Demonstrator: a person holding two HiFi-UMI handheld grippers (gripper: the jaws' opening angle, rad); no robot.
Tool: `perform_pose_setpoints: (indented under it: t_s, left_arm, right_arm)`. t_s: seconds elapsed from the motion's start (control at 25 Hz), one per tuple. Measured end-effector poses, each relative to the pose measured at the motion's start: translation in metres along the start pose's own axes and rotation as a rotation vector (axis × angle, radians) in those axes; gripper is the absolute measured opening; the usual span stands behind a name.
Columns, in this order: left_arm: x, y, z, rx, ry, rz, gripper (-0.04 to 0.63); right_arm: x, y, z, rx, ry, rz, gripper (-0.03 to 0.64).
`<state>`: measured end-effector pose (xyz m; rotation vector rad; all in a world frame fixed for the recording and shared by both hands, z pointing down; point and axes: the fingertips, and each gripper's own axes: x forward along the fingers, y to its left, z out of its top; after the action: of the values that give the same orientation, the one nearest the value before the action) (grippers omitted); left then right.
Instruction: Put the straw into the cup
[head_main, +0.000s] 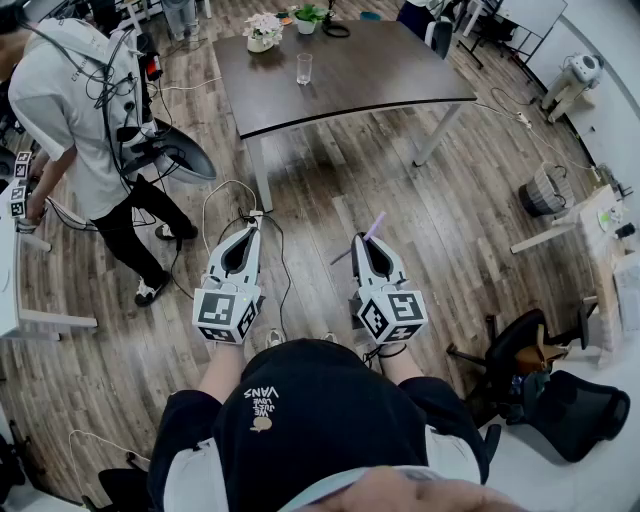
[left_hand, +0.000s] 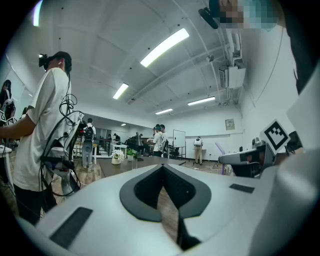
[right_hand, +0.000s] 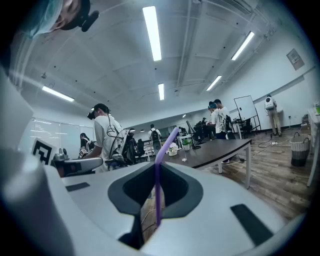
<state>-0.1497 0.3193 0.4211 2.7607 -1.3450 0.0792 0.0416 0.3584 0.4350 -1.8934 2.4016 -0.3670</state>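
Note:
A clear glass cup (head_main: 304, 68) stands on the dark table (head_main: 380, 70) well ahead of me. My right gripper (head_main: 362, 240) is shut on a purple straw (head_main: 372, 228). The straw (right_hand: 159, 170) stands upright between the jaws in the right gripper view, its bent top leaning right. The right gripper (right_hand: 154, 167) points level toward the table (right_hand: 220, 150). My left gripper (head_main: 250, 232) is held beside it at waist height. Its tips (left_hand: 162, 167) meet with nothing between them. Both grippers are over the wooden floor, far short of the table.
A person in a white shirt (head_main: 80, 110) with cables stands at the left. White flowers (head_main: 263, 32) and a plant pot (head_main: 308, 18) sit at the table's far edge. Black chairs (head_main: 560, 400) stand at the right, a basket (head_main: 545, 190) beyond them. Cables (head_main: 225, 200) lie on the floor.

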Motion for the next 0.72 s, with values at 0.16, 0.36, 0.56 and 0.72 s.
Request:
perform_pose_setpoints:
  t_s: [0.16,0.36,0.56,0.72]
  left_arm:
    - [0.004,0.003,0.003,-0.002,-0.002,0.0,0.011]
    - [0.003,0.007,0.003,-0.008,-0.001,-0.003,0.011]
    - [-0.003,0.009,-0.001,-0.018,0.002,-0.008,0.009]
    - [-0.009,0.022,-0.006,-0.023,0.004,-0.015,0.011]
  right_arm:
    - [0.005,-0.001,0.005,-0.002,-0.004,-0.001,0.04]
    - [0.007,0.009,0.01,-0.001,-0.019,0.021,0.04]
    - [0.007,0.016,0.008,-0.003,-0.018,0.02,0.04]
    - [0.013,0.027,0.004,0.001,-0.021,0.01,0.04]
